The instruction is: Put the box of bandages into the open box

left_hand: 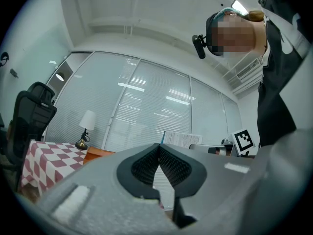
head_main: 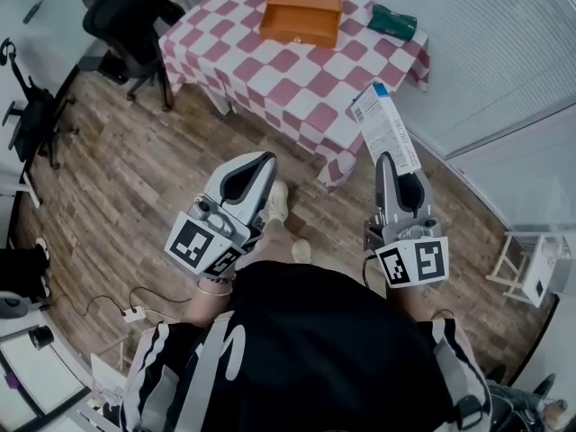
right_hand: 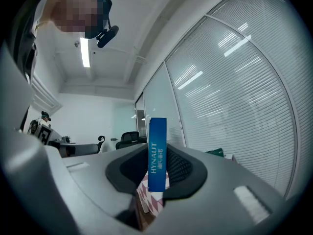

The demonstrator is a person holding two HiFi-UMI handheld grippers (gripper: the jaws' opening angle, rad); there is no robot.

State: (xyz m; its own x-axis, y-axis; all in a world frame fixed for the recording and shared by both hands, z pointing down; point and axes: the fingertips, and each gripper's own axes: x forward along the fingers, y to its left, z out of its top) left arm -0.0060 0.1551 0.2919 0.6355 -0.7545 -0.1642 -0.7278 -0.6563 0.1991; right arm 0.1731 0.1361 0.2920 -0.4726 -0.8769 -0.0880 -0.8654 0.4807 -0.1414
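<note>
While the right tongs [right_hand: 157,156] are clenched on the box of bandages [right_hand: 157,133], the left tongs [left_hand: 160,148] are closed pad against pad with nothing between them. Both sets of jaws carry ribbed black pads set in smooth grey moulded shells, and each unit has a cube with black-and-white square markers at its rear.

The box of bandages is a flat rectangular carton with white printed faces and a narrow blue edge lettered HYNAUT. It is gripped at its lower end, edge toward the camera, and most of its length projects beyond the jaw tips. It is held in the air, clear of any surface. In the head view its far end overlaps the near right edge of the table [head_main: 288,88]; whether it is above the tabletop cannot be told.

The table is covered by a red-and-white checked cloth [head_main: 270,66] that drapes over its edges. The open box [head_main: 301,12] stands on the far part of the tabletop. It is orange, shallow and rectangular, with straight walls and a smooth finish. A dark green packet [head_main: 392,21] lies to its right, apart from it. A small lamp [left_hand: 87,126] with a white conical shade stands on the table beside the open box.

The floor [head_main: 135,196] is wood plank. A black office chair [head_main: 126,12] stands left of the table.
</note>
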